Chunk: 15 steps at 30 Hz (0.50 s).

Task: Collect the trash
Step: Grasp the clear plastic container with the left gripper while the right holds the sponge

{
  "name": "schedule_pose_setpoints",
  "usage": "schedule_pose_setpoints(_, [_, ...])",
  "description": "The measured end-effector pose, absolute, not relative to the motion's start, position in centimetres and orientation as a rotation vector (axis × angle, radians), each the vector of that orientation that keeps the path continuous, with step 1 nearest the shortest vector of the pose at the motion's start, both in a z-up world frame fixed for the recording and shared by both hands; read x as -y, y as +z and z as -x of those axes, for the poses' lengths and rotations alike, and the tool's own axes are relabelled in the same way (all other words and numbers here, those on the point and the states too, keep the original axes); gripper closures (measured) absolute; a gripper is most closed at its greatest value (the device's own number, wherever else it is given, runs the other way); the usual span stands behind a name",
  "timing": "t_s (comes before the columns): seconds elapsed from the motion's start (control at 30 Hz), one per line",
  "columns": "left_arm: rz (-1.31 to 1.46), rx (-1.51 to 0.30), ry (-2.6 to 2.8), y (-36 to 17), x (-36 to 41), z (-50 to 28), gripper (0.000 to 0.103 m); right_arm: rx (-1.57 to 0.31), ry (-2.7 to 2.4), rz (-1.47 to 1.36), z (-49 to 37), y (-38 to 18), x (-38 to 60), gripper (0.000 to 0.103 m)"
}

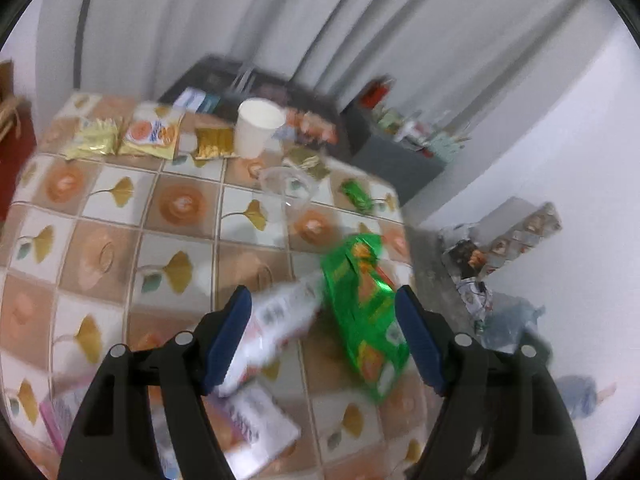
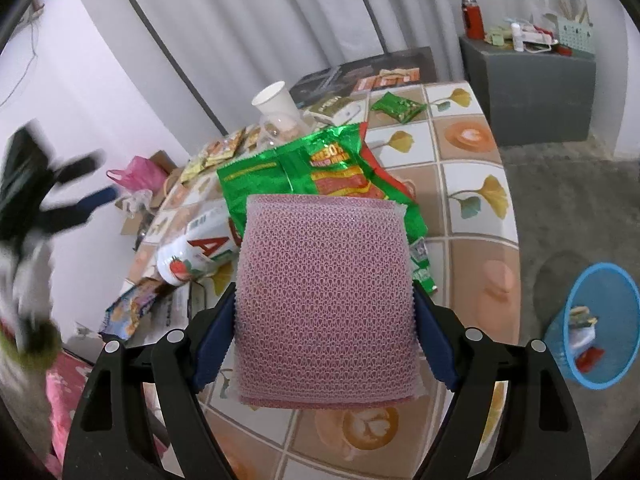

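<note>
Right wrist: right tongs [image 2: 324, 312] pinching soft pink mesh sponge [image 2: 326, 300]; left tongs [image 1: 322, 336] spread, empty, over crinkly green foil wrapper [image 1: 362, 308].

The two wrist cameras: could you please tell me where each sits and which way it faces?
Left wrist: on the left gripper, jaws open and empty, angled down over the table toward the curtain.
Right wrist: on the right gripper, which grips a pink sponge, facing the table; bin on the floor.
Both views share the green bag, the paper cup and the table.

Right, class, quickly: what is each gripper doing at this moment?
Left gripper: open, holding nothing.
Right gripper: shut on the pink mesh scouring pad.
</note>
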<state>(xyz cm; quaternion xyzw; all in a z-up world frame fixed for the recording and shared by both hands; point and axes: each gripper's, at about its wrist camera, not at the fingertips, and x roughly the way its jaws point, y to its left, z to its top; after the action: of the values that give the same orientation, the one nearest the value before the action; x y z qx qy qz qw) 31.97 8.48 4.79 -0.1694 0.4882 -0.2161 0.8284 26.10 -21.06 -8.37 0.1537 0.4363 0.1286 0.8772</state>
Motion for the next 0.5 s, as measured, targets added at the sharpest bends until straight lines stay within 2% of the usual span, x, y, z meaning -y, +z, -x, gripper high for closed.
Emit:
schedule_pose_setpoints(0.2, [0.344, -1.159, -0.263, 1.7, -5.1, -43.3, 0.031, -0.891, 0.287, -0.338, -27.1, -8.6, 21.2, 0.026])
schedule_pose_setpoints(0.4, [0.387, -1.216, -0.121, -2.1, -4.2, -50.3, 0.044, -0.884, 0.311, -0.337, -28.2, -8.9, 21.3, 0.026])
schedule_pose_setpoints(0.5, [0.433, -1.234, -0.107, -3.2, -4.2, -52.0, 0.046, -0.890, 0.317, -0.329, -28.6, -9.4, 21.2, 0.026])
